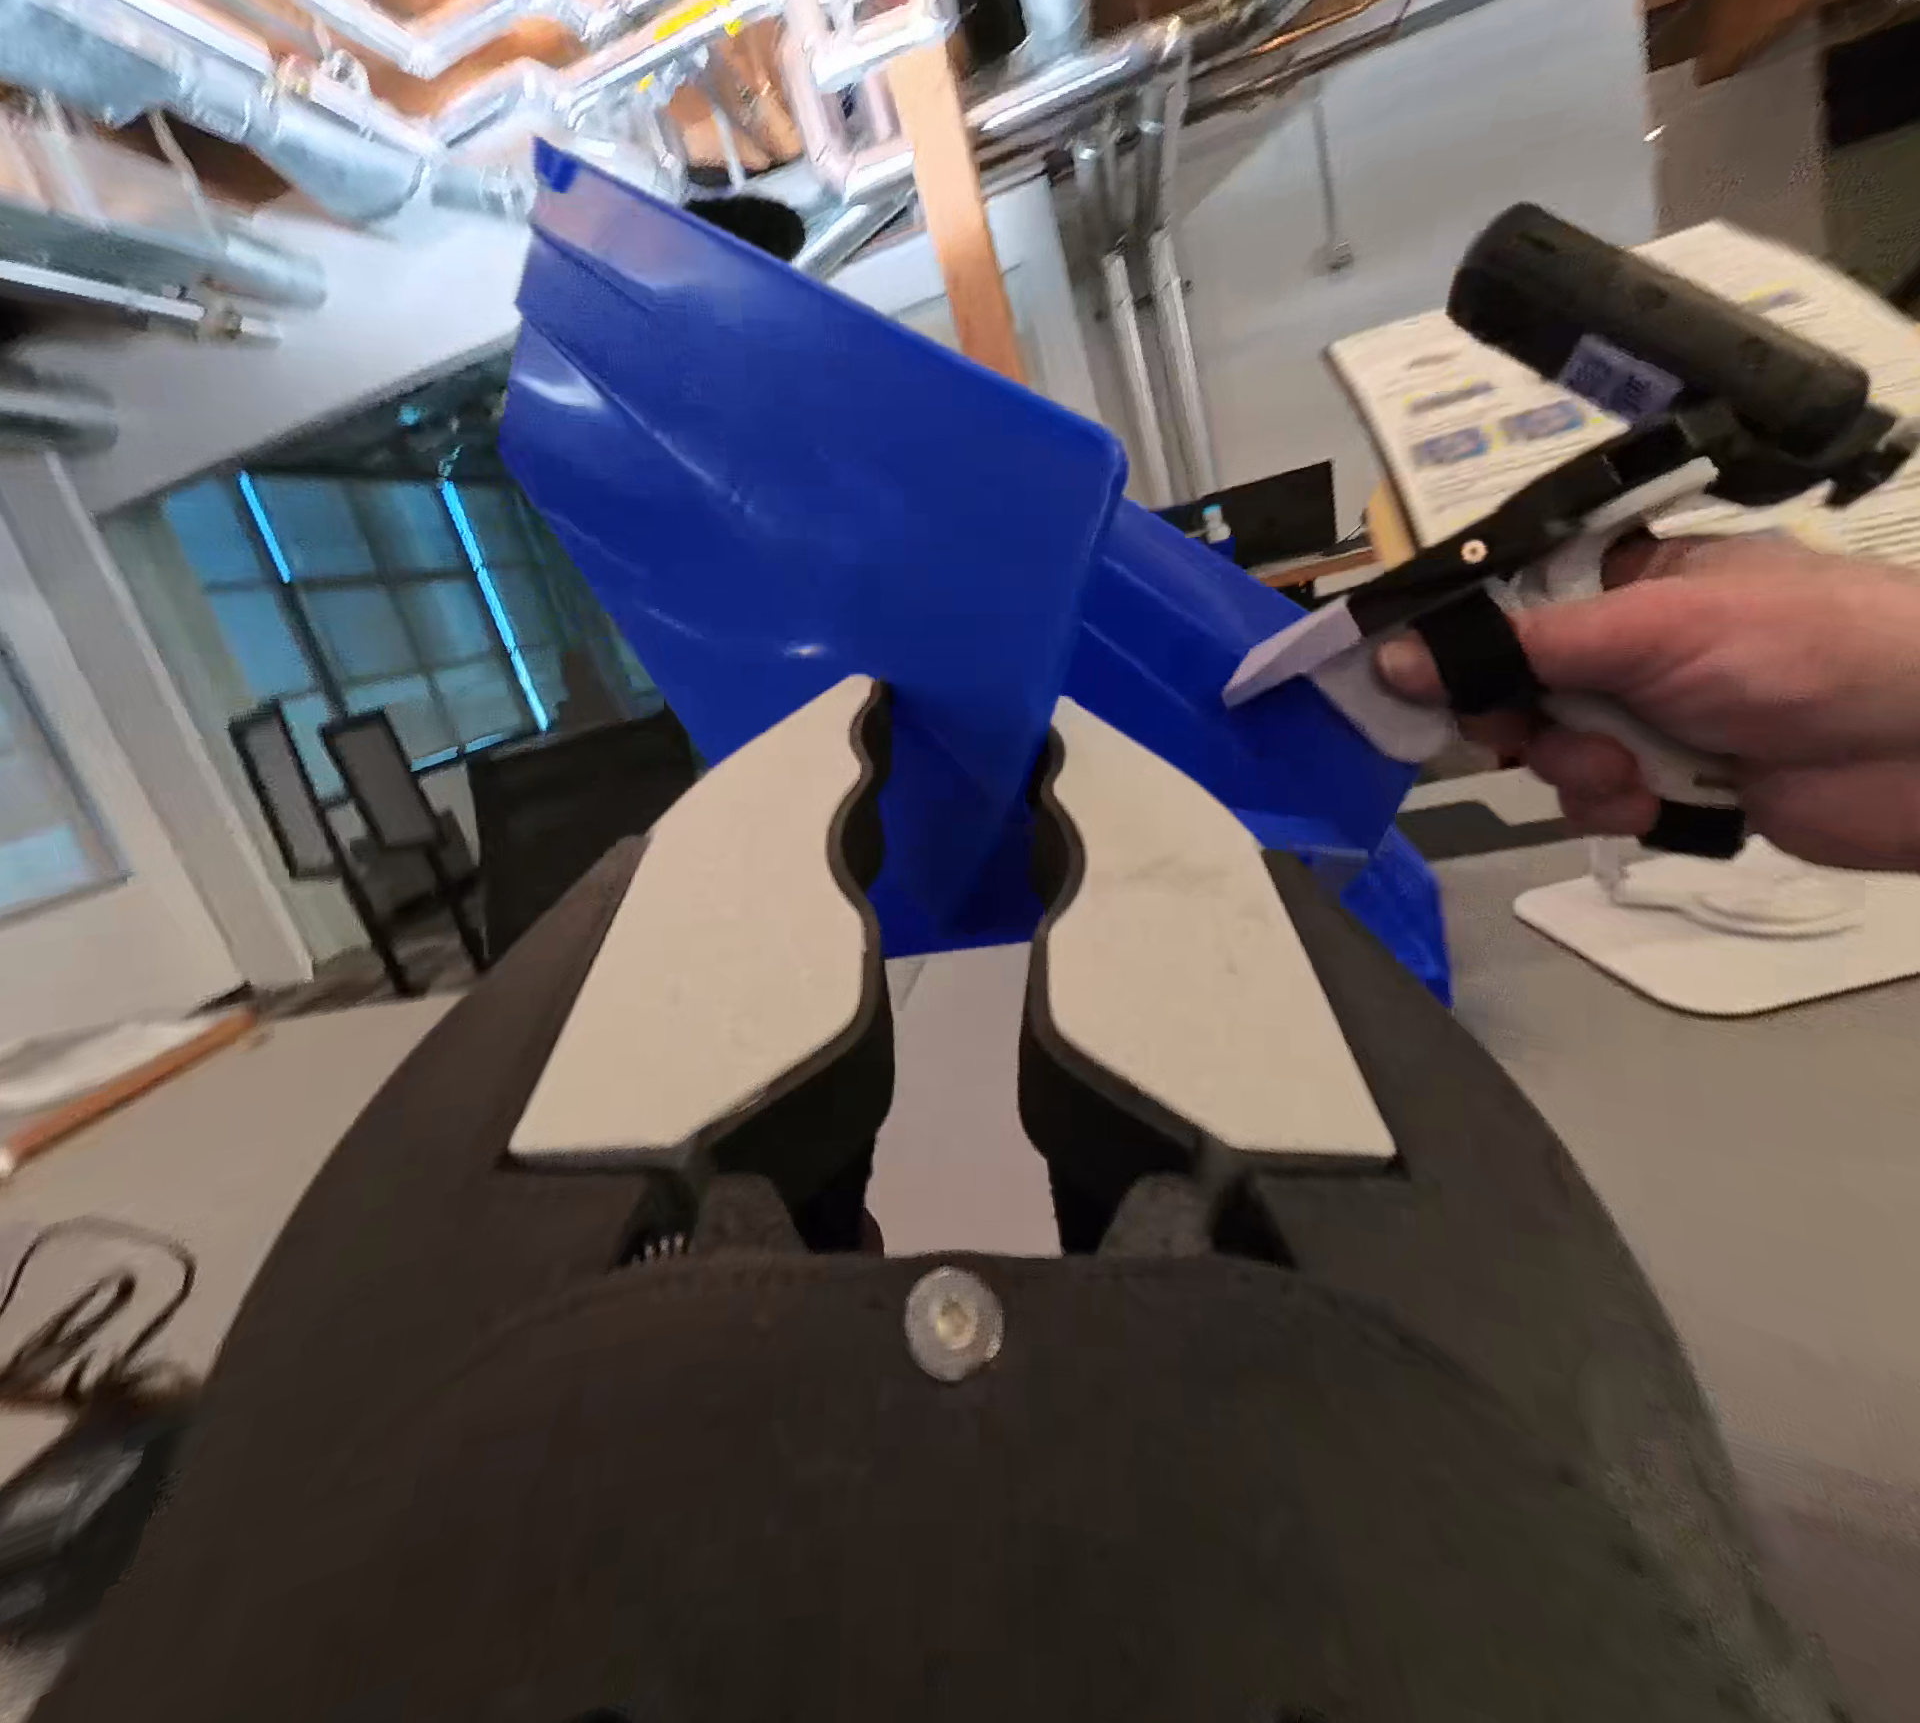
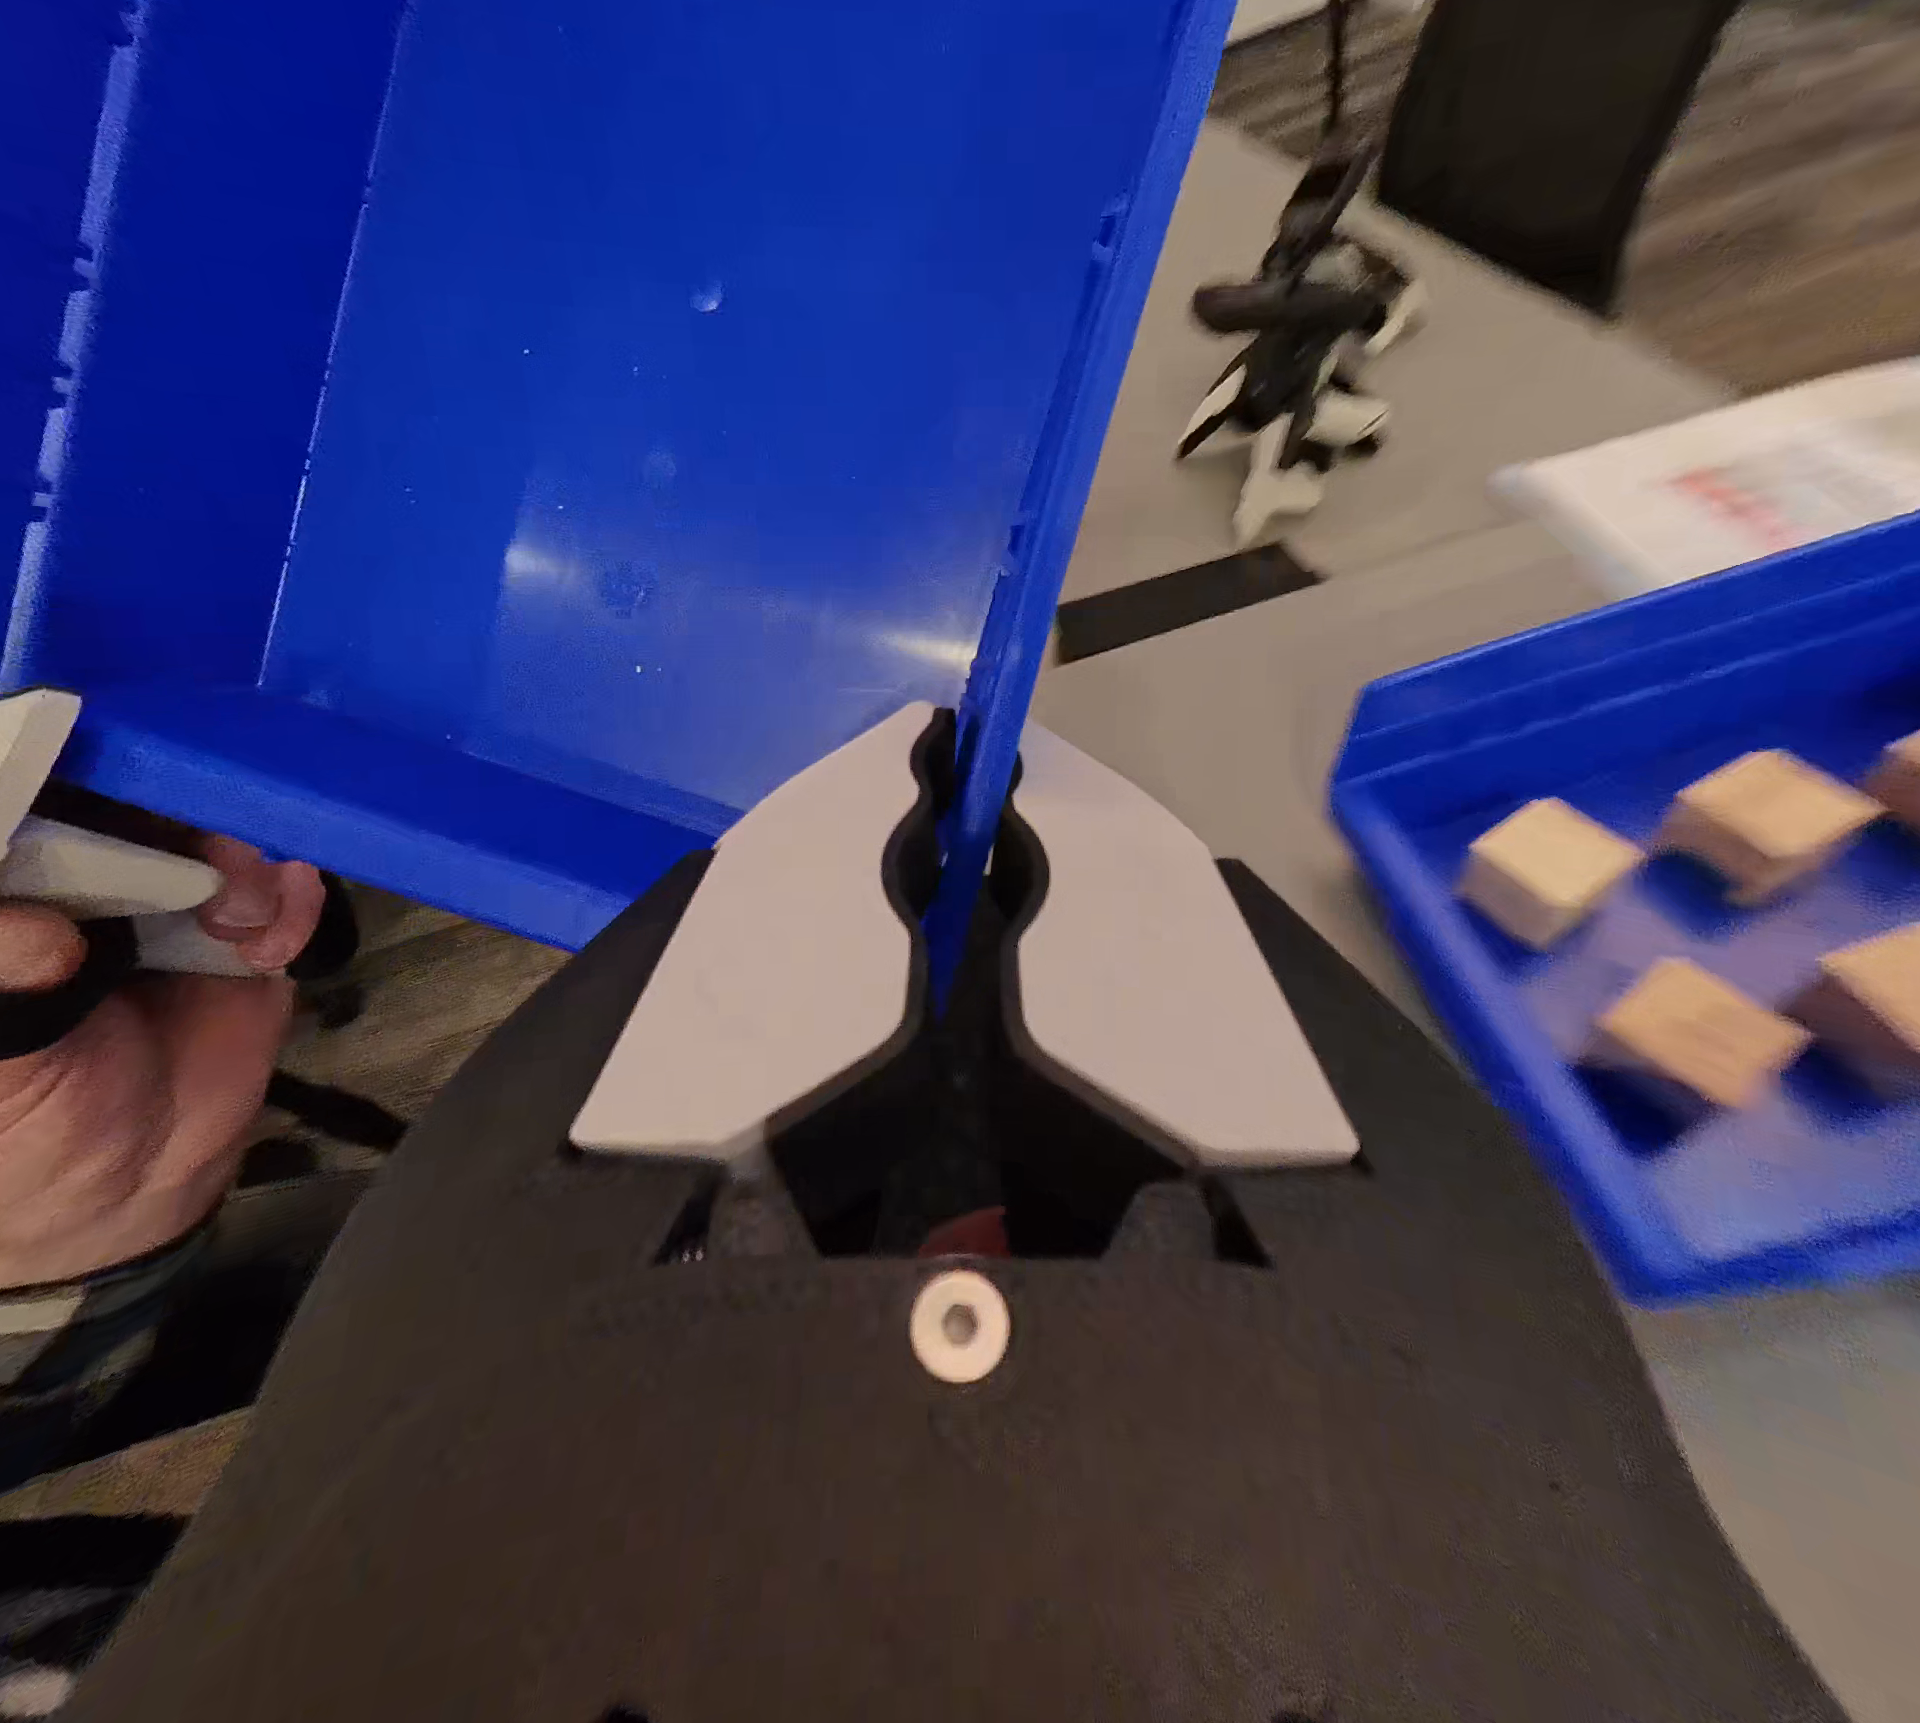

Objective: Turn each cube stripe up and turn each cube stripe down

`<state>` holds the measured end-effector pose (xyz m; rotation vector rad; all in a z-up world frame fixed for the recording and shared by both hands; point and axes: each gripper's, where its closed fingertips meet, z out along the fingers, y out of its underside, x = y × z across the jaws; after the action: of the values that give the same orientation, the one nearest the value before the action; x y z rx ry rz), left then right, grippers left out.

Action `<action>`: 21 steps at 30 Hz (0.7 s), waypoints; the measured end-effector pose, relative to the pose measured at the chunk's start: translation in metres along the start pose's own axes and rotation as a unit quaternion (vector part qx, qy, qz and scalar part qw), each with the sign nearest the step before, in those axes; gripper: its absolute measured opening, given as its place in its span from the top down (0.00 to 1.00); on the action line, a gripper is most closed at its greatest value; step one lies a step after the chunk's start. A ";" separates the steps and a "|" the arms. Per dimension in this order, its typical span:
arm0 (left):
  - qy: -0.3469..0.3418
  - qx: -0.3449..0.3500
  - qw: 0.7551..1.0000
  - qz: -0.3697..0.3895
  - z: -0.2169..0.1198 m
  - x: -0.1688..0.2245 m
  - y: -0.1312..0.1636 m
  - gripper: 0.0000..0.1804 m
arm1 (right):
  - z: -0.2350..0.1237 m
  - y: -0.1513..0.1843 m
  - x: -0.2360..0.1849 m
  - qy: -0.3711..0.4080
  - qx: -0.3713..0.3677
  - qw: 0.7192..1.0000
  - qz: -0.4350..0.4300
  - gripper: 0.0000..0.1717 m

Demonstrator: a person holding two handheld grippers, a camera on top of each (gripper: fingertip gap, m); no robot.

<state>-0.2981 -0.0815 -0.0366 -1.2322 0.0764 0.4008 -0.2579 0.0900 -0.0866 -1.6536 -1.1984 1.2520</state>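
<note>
An empty blue bin (image 1: 810,510) is held tilted up off the table, its inside facing the right wrist view (image 2: 623,323). My left gripper (image 1: 961,717) is shut on a corner of the bin, and the blue plastic fills the space between its pads. It also shows at the left edge of the right wrist view (image 2: 42,790). My right gripper (image 2: 971,738) is shut on the bin's thin side wall, and it shows in the left wrist view (image 1: 1278,665) at the bin's right wall. A second blue bin (image 2: 1455,738) on the table holds several wooden cubes (image 2: 1548,868), too blurred to show any stripes.
A white tray (image 2: 1714,478) lies beyond the second bin. A black-and-white object (image 2: 1299,364) sits farther back on the grey table. A white mat with a stand (image 1: 1714,925) is at the right. Cables (image 1: 83,1310) lie at the lower left.
</note>
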 end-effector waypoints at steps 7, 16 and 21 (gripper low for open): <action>0.115 0.100 0.988 0.022 0.043 0.111 -0.078 0.85 | -0.177 -0.060 0.028 0.138 0.099 0.983 -0.071 0.98; 0.339 0.152 0.927 -0.049 0.069 0.340 -0.139 0.83 | -0.472 -0.020 0.060 0.394 0.146 0.904 -0.081 0.98; 0.447 0.112 0.883 -0.088 0.064 0.473 -0.121 0.83 | -0.595 0.058 0.084 0.517 0.114 0.848 -0.031 0.98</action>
<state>0.1715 0.0667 -0.0338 -1.0935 0.7764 -0.3604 0.3388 0.1432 -0.0090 -1.6895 -0.3900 0.2776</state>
